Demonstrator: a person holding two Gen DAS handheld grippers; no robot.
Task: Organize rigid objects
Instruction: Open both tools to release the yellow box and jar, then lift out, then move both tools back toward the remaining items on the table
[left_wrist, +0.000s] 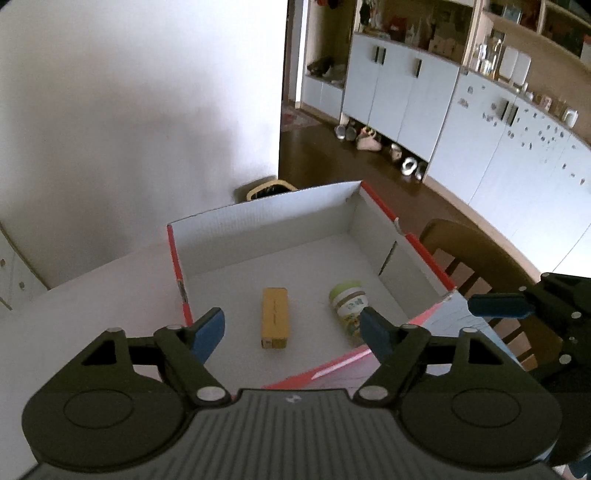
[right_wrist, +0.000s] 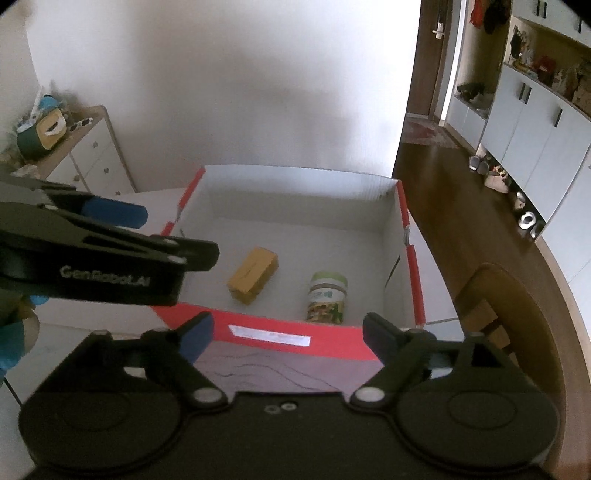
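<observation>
Two things are lying inside the open cardboard box (left_wrist: 258, 240): a yellow carton (left_wrist: 274, 318) on its side and a small jar (left_wrist: 349, 308) with a pale green lid, also on its side. The box, white inside with red outer walls, is sitting on the white table (left_wrist: 92, 295), close to its far edge by the wall. The carton is resting near the middle of the box floor; the jar is lying to its right, closer to the right wall, the two well apart.

I am holding my left gripper (left_wrist: 295, 326) above the box's near wall, its blue-padded jaws standing wide and gripping nothing, the carton showing in the gap between them far below. My right gripper (right_wrist: 286, 332) is hovering just outside the near red wall, jaws spread wide too and empty. In the right view my left gripper (right_wrist: 122, 218) is reaching in from the left edge. A wooden chair (right_wrist: 509, 314) is standing at the table's right side.
</observation>
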